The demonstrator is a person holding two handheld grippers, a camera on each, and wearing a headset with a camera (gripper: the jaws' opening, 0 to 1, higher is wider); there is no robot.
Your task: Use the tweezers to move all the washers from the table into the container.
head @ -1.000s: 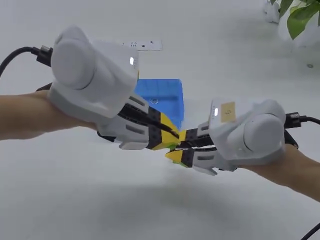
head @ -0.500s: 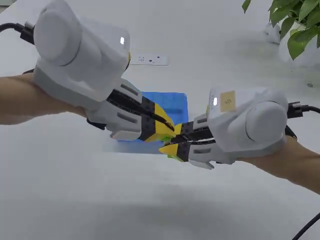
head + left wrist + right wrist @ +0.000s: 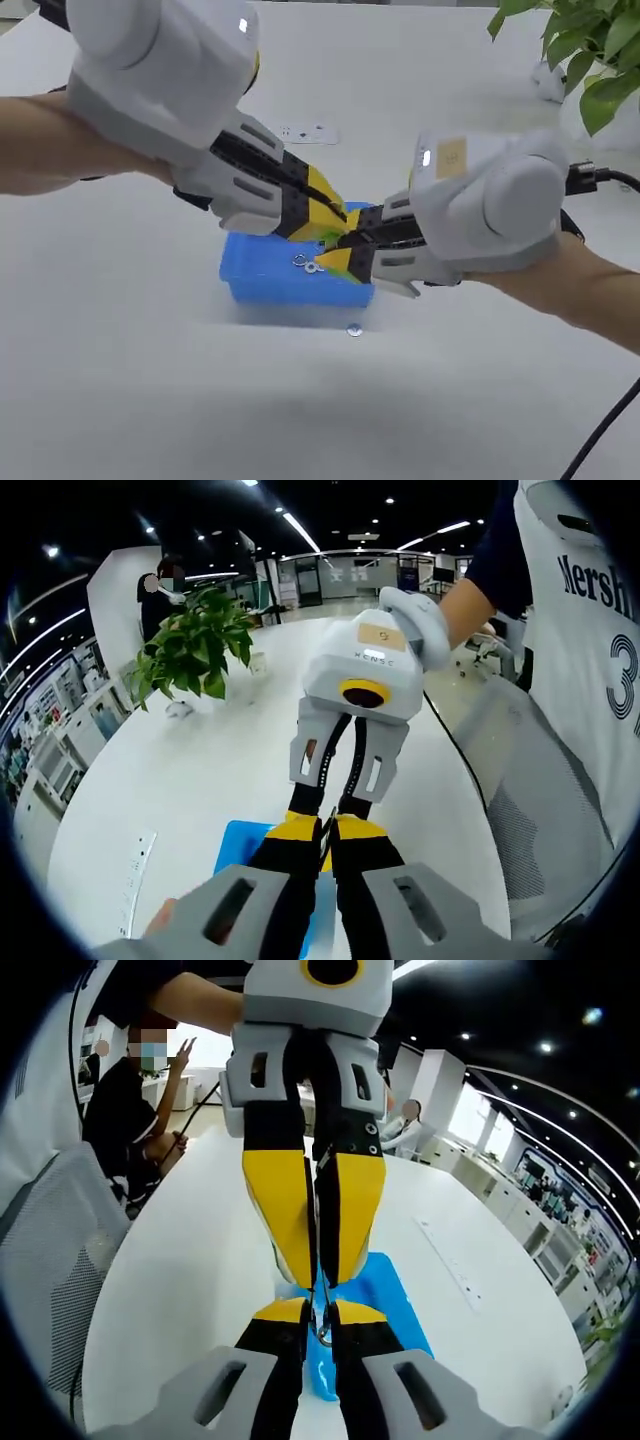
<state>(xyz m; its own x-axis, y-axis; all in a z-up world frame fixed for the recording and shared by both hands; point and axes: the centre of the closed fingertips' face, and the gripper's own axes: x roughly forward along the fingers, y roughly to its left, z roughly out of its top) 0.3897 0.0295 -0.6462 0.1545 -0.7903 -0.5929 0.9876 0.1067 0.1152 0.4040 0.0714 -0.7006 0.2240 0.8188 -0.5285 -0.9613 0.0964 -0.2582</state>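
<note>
Washer [image 3: 354, 330] beside container [image 3: 262, 288], near right claw [image 3: 335, 262]

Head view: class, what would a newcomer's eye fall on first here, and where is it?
The two big white devices stand out, with the left tool and the right tool meeting tip to tip over the blue container mid-table. Next, small washers lie inside it, and a loose washer sits on the white table just in front of it.
</note>
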